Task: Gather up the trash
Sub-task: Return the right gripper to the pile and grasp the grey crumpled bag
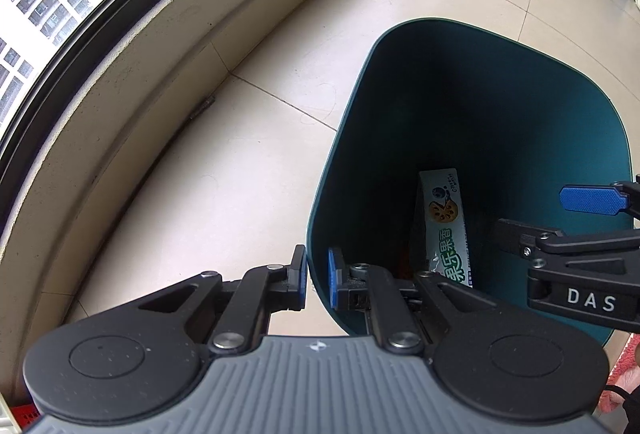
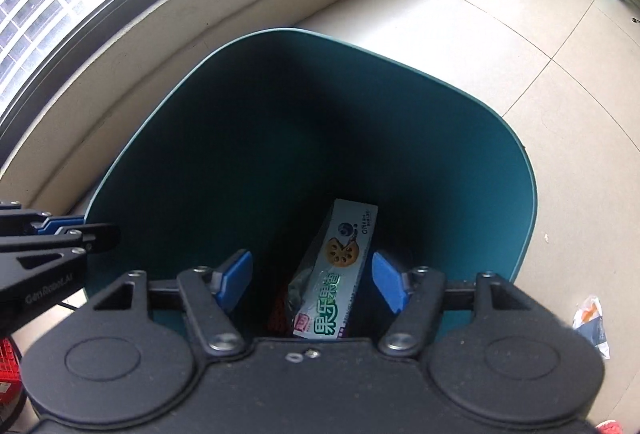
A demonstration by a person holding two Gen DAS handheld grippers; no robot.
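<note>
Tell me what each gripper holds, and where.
Left gripper clamps the teal bin's near rim. Right gripper is open, holding nothing; the snack box lies in the bin.

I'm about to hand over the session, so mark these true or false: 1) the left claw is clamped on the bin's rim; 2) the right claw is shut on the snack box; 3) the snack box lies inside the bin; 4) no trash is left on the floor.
1) True: the left claw pinches the wall of the teal bin at its rim.
2) False: the right claw stands open above the bin, touching nothing.
3) True: the snack box leans inside the bin.
4) False: a crumpled wrapper lies on the floor right of the bin.
</note>
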